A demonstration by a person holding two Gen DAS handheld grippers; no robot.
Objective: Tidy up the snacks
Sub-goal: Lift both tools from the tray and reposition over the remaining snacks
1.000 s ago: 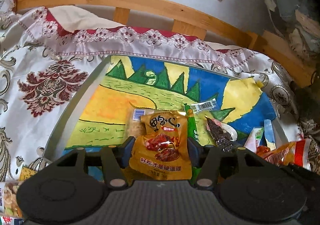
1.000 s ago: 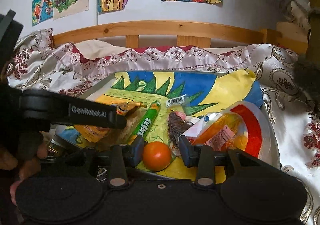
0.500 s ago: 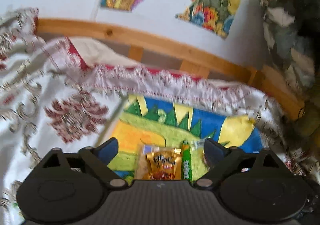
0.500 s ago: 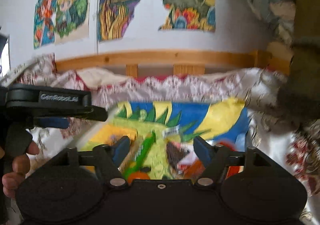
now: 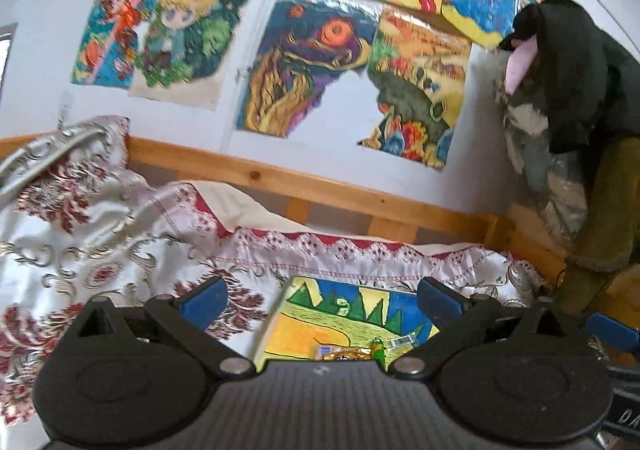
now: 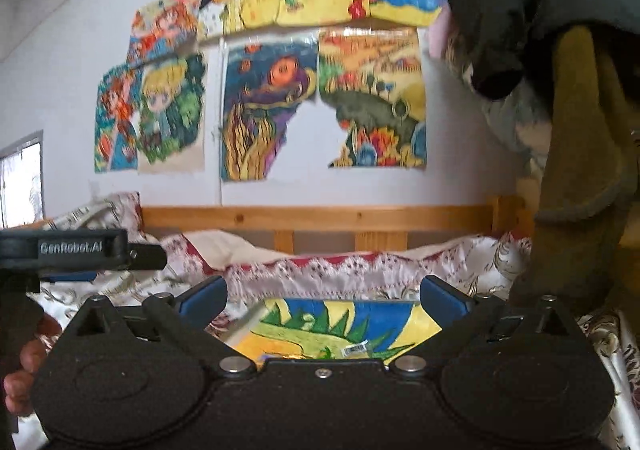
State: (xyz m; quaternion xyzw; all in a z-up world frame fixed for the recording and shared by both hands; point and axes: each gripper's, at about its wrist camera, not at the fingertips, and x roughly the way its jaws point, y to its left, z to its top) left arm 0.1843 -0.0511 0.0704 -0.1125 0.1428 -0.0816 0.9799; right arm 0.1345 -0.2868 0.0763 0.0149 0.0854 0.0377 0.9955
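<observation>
My left gripper [image 5: 320, 300] is open and empty, tilted up above the painted tray [image 5: 352, 314]. Only the tops of an orange snack packet [image 5: 347, 354] and a green stick packet [image 5: 378, 348] show over the gripper body. My right gripper [image 6: 322, 298] is open and empty too, raised over the same tray [image 6: 360, 320]. A barcode label [image 6: 355, 346] on a clear wrapper shows at the tray's near side. The other snacks are hidden below both gripper bodies. The left gripper also shows at the left of the right wrist view [image 6: 72, 250].
A patterned satin cloth [image 5: 100, 250] covers the surface around the tray. A wooden rail [image 6: 340, 215] runs behind it, under a wall of drawings [image 6: 280, 101]. Dark clothes [image 6: 560, 69] hang at the right.
Both grippers opened, letting go of the orange packet and the orange ball, and lifted and tilted upward. The snacks have dropped almost out of view.
</observation>
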